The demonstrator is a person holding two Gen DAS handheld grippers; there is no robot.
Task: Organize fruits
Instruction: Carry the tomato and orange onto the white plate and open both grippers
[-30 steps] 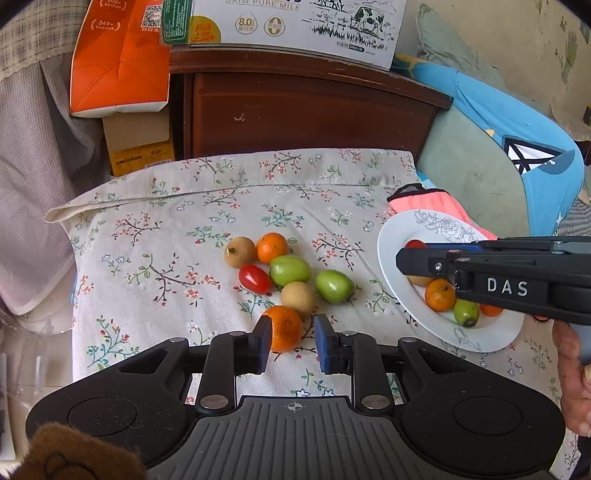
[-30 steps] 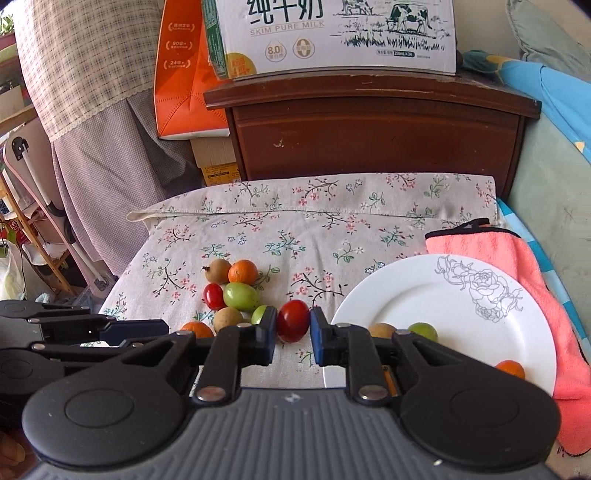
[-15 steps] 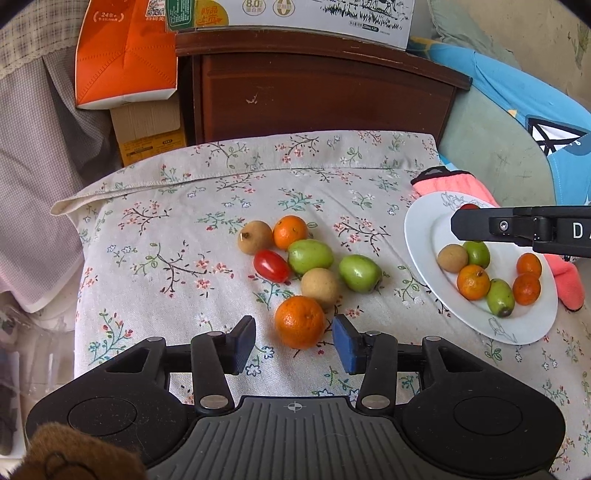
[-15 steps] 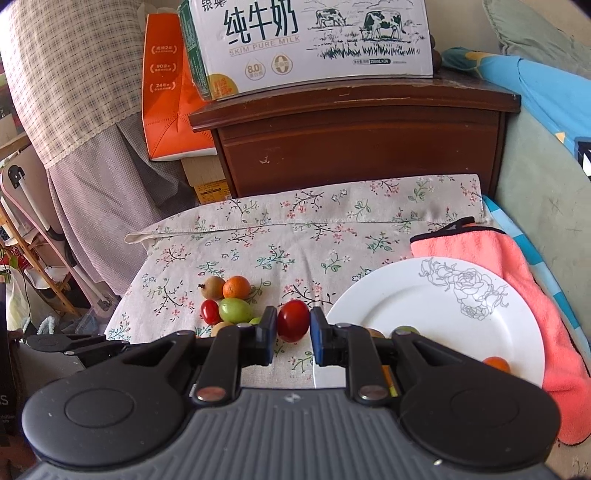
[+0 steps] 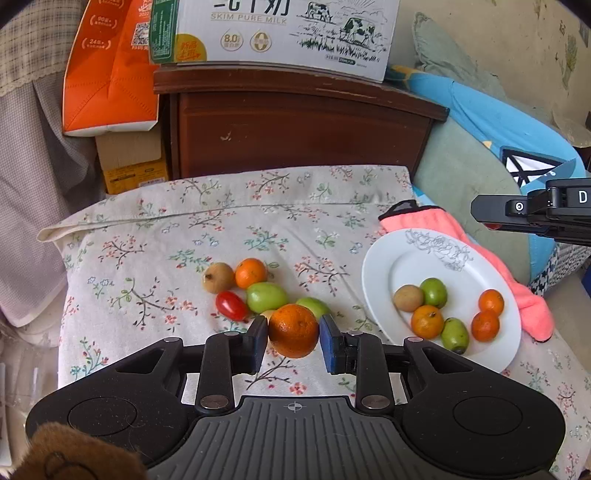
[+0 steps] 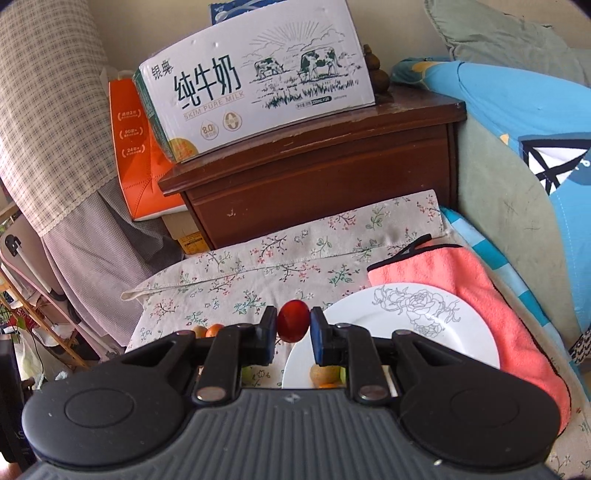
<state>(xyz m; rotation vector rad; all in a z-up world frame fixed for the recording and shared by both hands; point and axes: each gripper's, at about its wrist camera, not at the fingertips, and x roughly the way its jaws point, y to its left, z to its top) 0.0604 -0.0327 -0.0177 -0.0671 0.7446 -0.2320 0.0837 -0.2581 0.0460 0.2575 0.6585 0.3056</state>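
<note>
My left gripper (image 5: 293, 338) is shut on an orange tangerine (image 5: 293, 335), held just above the floral cloth (image 5: 147, 258). Behind it lie a red tomato (image 5: 231, 305), two green fruits (image 5: 266, 297), a brown fruit (image 5: 218, 277) and another tangerine (image 5: 251, 272). The white plate (image 5: 384, 266) at the right holds several fruits. My right gripper (image 6: 293, 326) is shut on a red tomato (image 6: 293, 320), raised above the plate's (image 6: 472, 332) left edge. The right gripper also shows in the left wrist view (image 5: 532, 214), high above the plate.
A pink towel (image 5: 524, 295) lies under the plate's far side. A dark wooden cabinet (image 5: 295, 133) stands behind the table with a milk carton box (image 5: 277, 33) on top. An orange box (image 5: 107, 70) is at the back left. Blue bedding (image 6: 535, 129) is at the right.
My left gripper closed on the tangerine and lifted it slightly. My right gripper rose and tilted, still holding the red tomato, moving up and away from the plate.
</note>
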